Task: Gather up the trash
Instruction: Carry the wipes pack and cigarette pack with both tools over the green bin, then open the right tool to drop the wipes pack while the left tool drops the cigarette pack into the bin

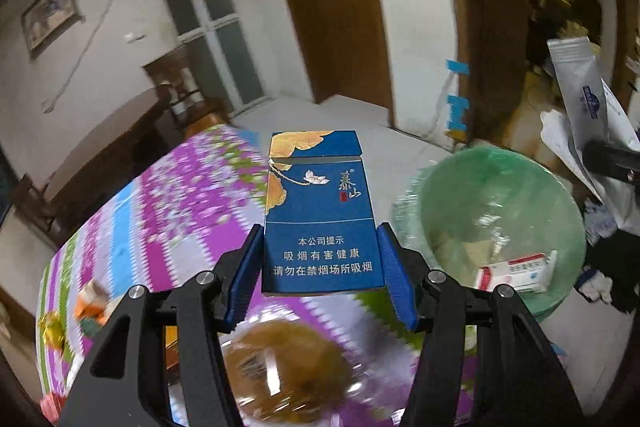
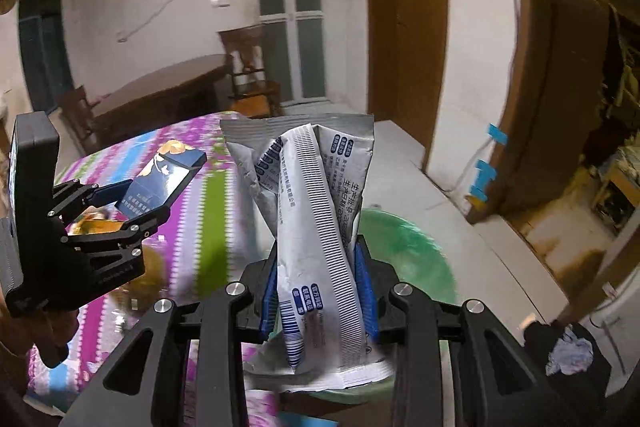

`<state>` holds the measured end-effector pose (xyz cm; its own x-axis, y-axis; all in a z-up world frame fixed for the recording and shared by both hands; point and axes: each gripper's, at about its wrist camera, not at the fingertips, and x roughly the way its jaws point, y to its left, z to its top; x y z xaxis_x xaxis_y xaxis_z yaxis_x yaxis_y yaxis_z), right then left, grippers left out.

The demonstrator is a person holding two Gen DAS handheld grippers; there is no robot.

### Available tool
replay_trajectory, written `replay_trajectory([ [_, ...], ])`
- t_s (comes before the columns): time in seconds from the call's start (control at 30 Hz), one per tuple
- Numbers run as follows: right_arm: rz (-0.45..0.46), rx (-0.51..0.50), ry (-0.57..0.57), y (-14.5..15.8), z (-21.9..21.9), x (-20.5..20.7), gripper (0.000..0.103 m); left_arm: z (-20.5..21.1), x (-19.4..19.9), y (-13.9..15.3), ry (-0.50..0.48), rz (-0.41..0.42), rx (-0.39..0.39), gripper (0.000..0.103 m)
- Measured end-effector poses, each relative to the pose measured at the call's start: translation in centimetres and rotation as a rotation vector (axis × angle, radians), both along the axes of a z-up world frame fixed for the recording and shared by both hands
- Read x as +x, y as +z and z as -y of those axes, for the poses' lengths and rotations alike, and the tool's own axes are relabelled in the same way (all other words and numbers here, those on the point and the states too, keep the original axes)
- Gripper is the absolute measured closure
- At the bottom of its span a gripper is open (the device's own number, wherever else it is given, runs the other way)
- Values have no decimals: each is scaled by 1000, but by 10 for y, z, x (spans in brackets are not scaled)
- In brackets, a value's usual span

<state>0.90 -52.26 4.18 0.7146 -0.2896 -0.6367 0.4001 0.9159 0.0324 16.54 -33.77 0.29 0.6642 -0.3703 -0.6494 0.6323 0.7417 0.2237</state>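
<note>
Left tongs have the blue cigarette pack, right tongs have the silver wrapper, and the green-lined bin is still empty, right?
Not quite: the green-lined bin is not empty. The left wrist view shows a red-and-white box lying inside it. The rest holds: left tongs grip the blue cigarette pack, right tongs the silver wrapper.

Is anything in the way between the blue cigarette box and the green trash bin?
Nothing visible blocks it. The left hand-held gripper holds the blue cigarette pack above the flowered tablecloth. The green-lined trash bin sits open to its right, holding only a small red-and-white box.
</note>
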Motion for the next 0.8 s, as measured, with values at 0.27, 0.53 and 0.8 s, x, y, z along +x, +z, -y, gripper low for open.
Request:
replay_trajectory([
  [0.27,-43,14,-81,-6,52,-26,69,52,-6,-4,-131,-39,41,49],
  [0.53,-93,72,-103,-16,68,-30,69,85,-16,-11,-249,-84,82,49],
  [0.8,-152,145,-94,-28,77,-18,69,101,-17,-25,-354,-155,112,49],
])
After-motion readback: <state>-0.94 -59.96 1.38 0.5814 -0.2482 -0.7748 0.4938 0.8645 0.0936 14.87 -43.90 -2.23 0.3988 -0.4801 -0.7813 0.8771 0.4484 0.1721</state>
